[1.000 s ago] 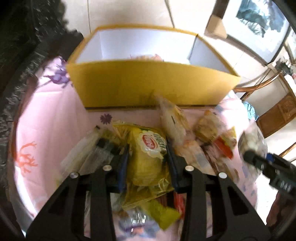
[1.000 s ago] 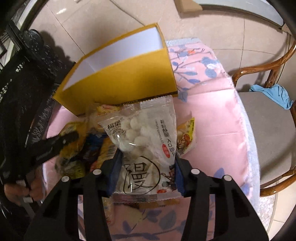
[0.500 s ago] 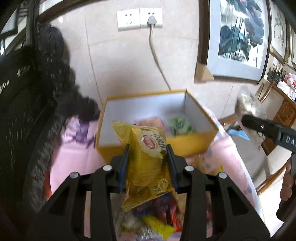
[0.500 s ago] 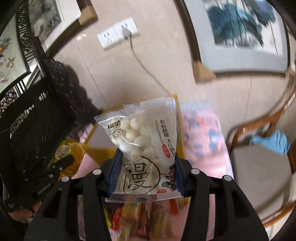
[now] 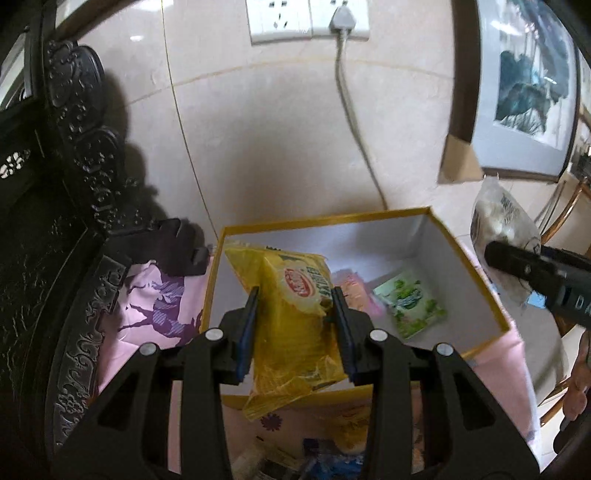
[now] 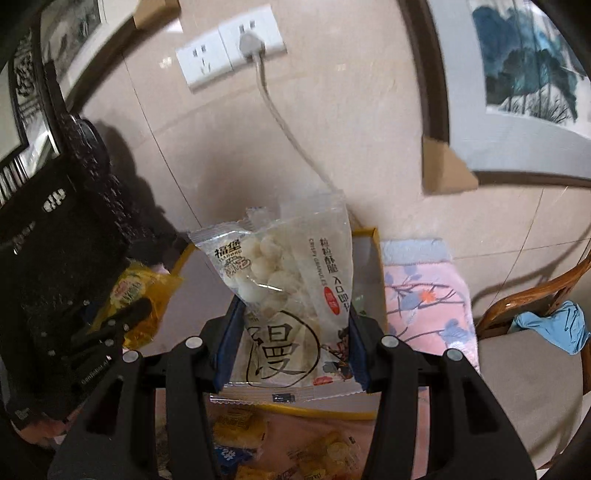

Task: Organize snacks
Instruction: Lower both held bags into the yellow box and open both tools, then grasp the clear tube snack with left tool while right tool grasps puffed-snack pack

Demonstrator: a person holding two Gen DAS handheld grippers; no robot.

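Left gripper (image 5: 295, 325) fingers clamped on yellow chip bag (image 5: 291, 325), held above yellow box (image 5: 469, 266) near-left corner. Right gripper (image 6: 291, 332) fingers clamped on clear bag of white balls (image 6: 288, 288), over box at 12 o'clock. Green packet (image 5: 410, 306) inside box. Loose snacks (image 6: 325, 454) on pink-clothed worktop (image 6: 424, 295) at 6 o'clock.

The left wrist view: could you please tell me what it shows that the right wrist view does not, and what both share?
Only the left wrist view shows the box's inside, holding a green packet and a pink packet.

Only the right wrist view shows a wooden chair with a blue cloth, and loose snacks in front of the box.

Both show the yellow box, the wall socket, the left gripper shut on a yellow chip bag, and the right gripper shut on a clear bag of white balls.
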